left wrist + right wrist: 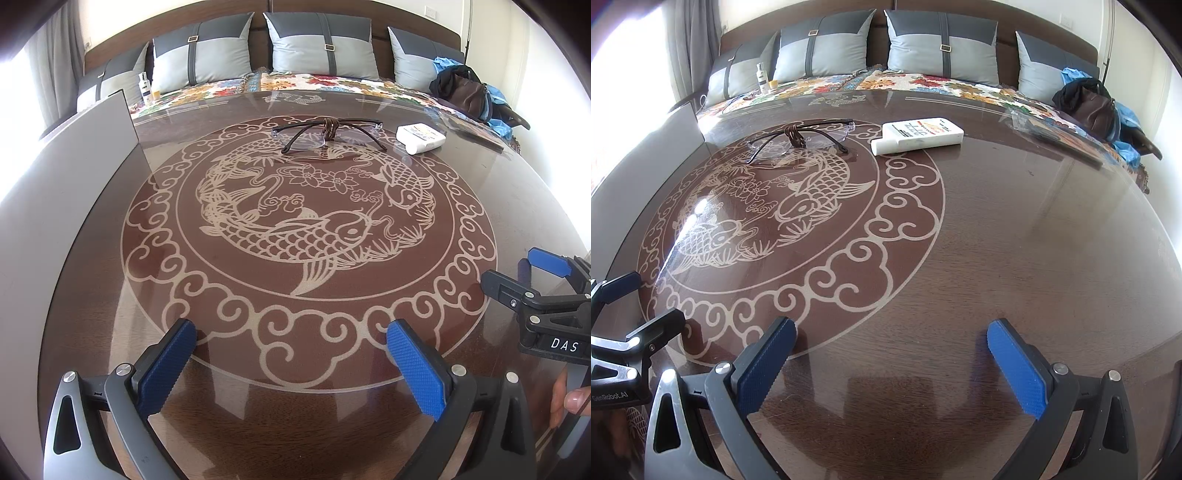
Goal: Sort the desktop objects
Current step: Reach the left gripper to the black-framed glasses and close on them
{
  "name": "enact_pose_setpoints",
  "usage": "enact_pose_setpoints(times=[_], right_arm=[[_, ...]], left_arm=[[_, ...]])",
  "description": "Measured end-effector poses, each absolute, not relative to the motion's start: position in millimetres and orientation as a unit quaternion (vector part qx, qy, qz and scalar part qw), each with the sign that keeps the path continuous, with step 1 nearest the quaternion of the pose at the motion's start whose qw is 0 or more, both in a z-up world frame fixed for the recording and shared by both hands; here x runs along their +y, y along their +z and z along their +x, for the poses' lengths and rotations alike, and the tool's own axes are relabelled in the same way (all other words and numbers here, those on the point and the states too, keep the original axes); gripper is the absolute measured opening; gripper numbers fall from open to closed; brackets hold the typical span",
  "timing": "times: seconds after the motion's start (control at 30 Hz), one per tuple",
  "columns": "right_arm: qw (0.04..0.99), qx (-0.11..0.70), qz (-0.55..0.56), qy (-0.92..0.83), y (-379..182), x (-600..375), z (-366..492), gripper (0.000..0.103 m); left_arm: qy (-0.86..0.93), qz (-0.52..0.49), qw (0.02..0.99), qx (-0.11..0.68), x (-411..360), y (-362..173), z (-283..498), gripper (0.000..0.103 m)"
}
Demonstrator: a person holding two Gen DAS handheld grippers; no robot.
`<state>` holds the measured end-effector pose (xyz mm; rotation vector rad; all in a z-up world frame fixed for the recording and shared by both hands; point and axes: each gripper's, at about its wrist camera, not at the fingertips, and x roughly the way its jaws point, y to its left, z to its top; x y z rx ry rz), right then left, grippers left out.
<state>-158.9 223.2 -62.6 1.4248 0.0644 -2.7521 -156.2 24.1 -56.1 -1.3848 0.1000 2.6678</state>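
Note:
A pair of rimless glasses (pixel 327 132) with thin dark arms lies far across the dark glass-topped table (pixel 480 206), with a brown hair tie (pixel 328 127) looped at its bridge. A flat white bottle (pixel 420 137) lies to their right. Both show in the right wrist view: glasses (pixel 801 138), hair tie (pixel 795 134), bottle (pixel 918 136). My left gripper (pixel 291 363) is open and empty over the near table edge. My right gripper (pixel 892 363) is open and empty, also near; it shows at the right of the left wrist view (pixel 524 275).
A grey upright panel (pixel 92 147) stands along the table's left side. Beyond the table is a sofa with grey cushions (pixel 321 48), a floral cover, a small bottle (pixel 144 86) and a dark bag (pixel 469 92). A clear flat item (pixel 1049 133) lies at the table's far right.

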Motion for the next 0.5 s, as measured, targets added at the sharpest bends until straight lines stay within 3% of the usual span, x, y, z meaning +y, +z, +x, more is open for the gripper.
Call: enact_pose_setpoints(times=[0.23, 0.5], right_arm=[[0.021, 0.021, 0.459, -0.888, -62.7, 223.1, -159.0, 0.103], [0.022, 0.021, 0.460, -0.887, -62.7, 223.0, -160.0, 0.103]], left_arm=[[0.863, -0.472, 0.158, 0.086, 23.1, -54.6, -189.7, 0.103], [0.854, -0.487, 0.160, 0.095, 36.8, -53.2, -279.3, 0.103]])
